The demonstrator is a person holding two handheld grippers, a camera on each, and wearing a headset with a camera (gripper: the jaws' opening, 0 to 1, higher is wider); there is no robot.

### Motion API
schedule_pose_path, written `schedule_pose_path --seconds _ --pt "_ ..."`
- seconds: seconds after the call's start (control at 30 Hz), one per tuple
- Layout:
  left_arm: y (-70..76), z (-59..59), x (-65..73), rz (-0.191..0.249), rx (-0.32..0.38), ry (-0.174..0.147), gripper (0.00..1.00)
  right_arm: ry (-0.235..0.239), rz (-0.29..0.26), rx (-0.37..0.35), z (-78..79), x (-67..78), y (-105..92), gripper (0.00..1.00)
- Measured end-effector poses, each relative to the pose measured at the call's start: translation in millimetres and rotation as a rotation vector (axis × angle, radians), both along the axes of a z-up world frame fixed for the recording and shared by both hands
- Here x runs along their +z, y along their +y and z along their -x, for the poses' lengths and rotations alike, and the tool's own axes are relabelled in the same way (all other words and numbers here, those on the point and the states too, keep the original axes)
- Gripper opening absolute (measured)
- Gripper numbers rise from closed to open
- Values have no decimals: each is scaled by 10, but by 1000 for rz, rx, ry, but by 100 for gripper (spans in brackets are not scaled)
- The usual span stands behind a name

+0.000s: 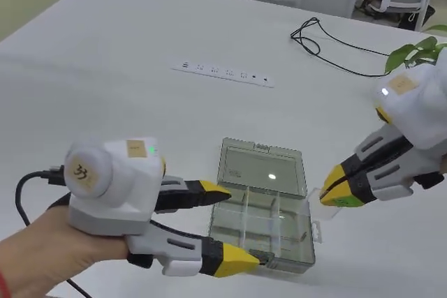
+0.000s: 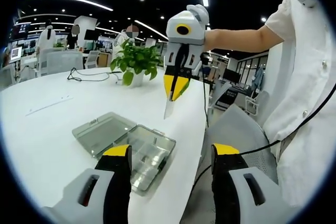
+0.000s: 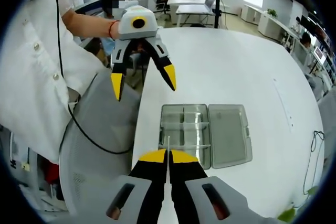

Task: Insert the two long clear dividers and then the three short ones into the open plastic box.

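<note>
The open clear plastic box [image 1: 279, 250] lies near the table's front edge, its lid [image 1: 262, 164] folded flat behind it. Clear dividers [image 1: 260, 209] stand inside the tray. My right gripper [image 1: 336, 190] hovers just right of the box, shut on a small clear divider [image 1: 316, 209] that hangs from its tips. In the left gripper view that divider [image 2: 168, 109] dangles above the box [image 2: 143, 150]. The right gripper view shows its thin edge [image 3: 168, 142] over the tray [image 3: 184, 132]. My left gripper [image 1: 227, 227] is open at the box's left side, one jaw at its front corner.
A white power strip [image 1: 222, 73] lies mid-table, and a black cable [image 1: 314, 40] curls at the far right beside a potted plant [image 1: 418, 50]. Chairs stand beyond the far edge. The box sits close to the table's near edge [image 3: 137, 129].
</note>
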State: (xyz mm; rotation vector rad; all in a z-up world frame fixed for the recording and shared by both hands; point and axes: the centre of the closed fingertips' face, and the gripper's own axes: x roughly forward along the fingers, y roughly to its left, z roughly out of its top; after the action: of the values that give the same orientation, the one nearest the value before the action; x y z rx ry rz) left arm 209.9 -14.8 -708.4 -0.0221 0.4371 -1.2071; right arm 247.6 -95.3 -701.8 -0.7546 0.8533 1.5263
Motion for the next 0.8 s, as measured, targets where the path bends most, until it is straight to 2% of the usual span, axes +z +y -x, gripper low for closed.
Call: schedule_pose_path --seconds 0.17,0.23,0.5,0.6,0.8 --pt "63 -30 -54 -11 17 -6 72 -12 12 -17 -84 -162 -2 3" --pt "88 -41 -79 -24 20 -20 77 -23 24 -21 -97 -211 3 3" --pt "147 -21 -182 -50 13 -23 92 -50 58 -22 -150 -456 18 3" --pt "154 -15 -197 -52 12 -25 98 -60 73 -13 -171 -504 2 3" --pt "168 -2 -219 -52 18 -11 100 -67 79 -19 -192 -561 28 3"
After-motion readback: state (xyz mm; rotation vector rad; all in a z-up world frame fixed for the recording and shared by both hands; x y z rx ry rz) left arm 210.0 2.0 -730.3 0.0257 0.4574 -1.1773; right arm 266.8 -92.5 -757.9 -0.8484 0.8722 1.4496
